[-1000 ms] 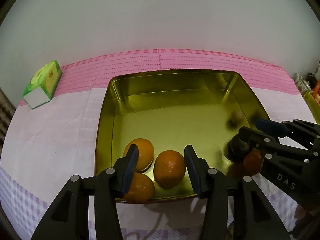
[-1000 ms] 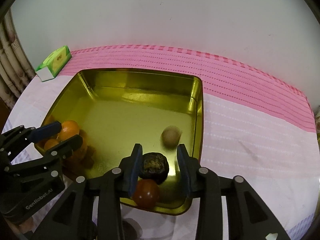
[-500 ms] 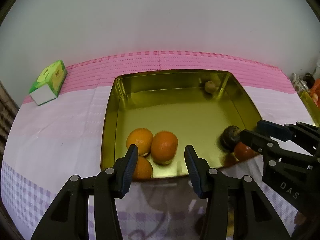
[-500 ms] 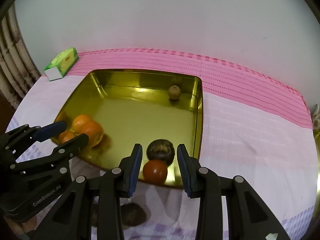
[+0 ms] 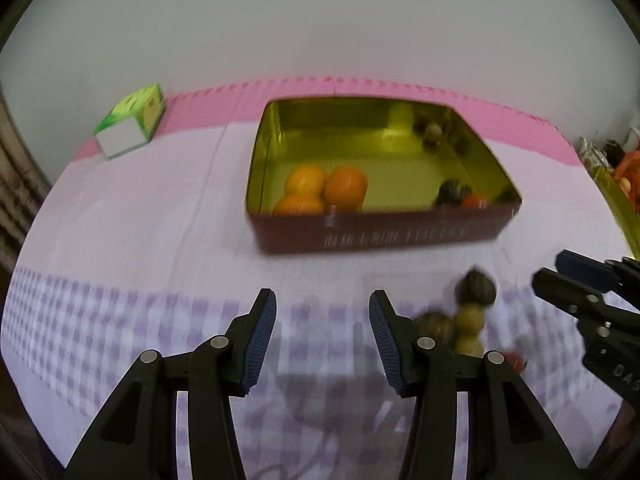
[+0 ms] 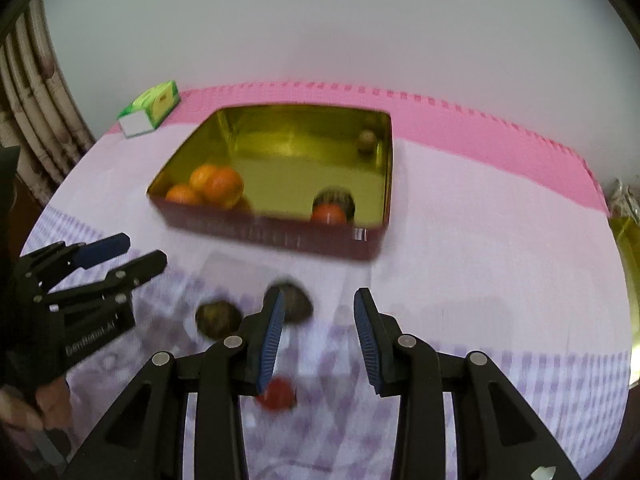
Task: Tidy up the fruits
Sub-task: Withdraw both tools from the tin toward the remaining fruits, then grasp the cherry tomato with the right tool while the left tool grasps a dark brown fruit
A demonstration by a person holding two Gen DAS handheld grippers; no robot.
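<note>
Worktop cloth carries tin: three oranges in, dark fruits outside; both jaws apart, empty.

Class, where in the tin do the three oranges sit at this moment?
The oranges cluster in the near left corner of the tin in both wrist views, touching each other, well apart from the dark fruit and red fruit in the near right corner.

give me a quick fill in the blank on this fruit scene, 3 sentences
The gold tin holds ____ oranges in one corner.
The green box stands on the cloth ____ the tin.
Between the pads of the left tool there is ____.

Missing words: three; outside; nothing
</note>
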